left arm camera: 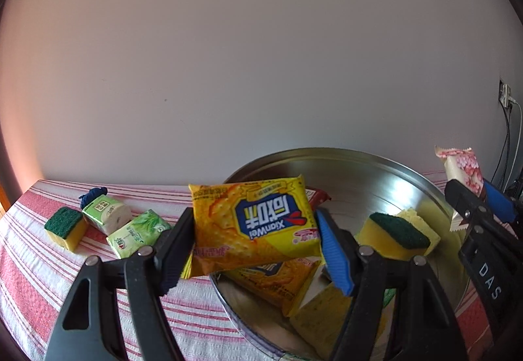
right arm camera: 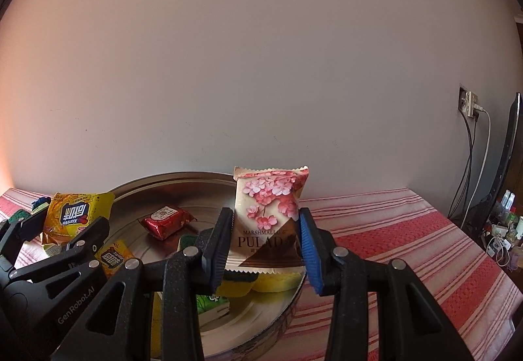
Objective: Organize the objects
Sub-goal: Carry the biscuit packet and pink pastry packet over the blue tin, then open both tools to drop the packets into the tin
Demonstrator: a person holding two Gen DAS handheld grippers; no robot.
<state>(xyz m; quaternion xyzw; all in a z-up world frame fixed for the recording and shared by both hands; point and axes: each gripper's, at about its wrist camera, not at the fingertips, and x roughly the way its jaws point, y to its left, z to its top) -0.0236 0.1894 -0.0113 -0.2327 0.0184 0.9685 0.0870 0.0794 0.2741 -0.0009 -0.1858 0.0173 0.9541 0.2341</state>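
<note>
Left tool [left arm camera: 255, 230] is clamped on a yellow cracker pack [left arm camera: 253, 223], held up in the air over the 9 o'clock rim of the round metal tin [left arm camera: 359, 171]. Right tool [right arm camera: 266, 243] is squeezing a marshmallow pack [right arm camera: 269, 217] w/ pink flowers, upright, above the tin's 3 o'clock side. Inside the tin: 2nd cracker pack [left arm camera: 278, 279], a sponge [left arm camera: 400, 233] at approx 2 o'clock, red snack [right arm camera: 166, 220] toward 12. Out on the striped desk [left arm camera: 196, 312], left of the tin: another sponge [left arm camera: 65, 227], a tissue roll [left arm camera: 106, 214] and a green tissue pack [left arm camera: 139, 232], all bunched close together around 9–10 o'clock.
</note>
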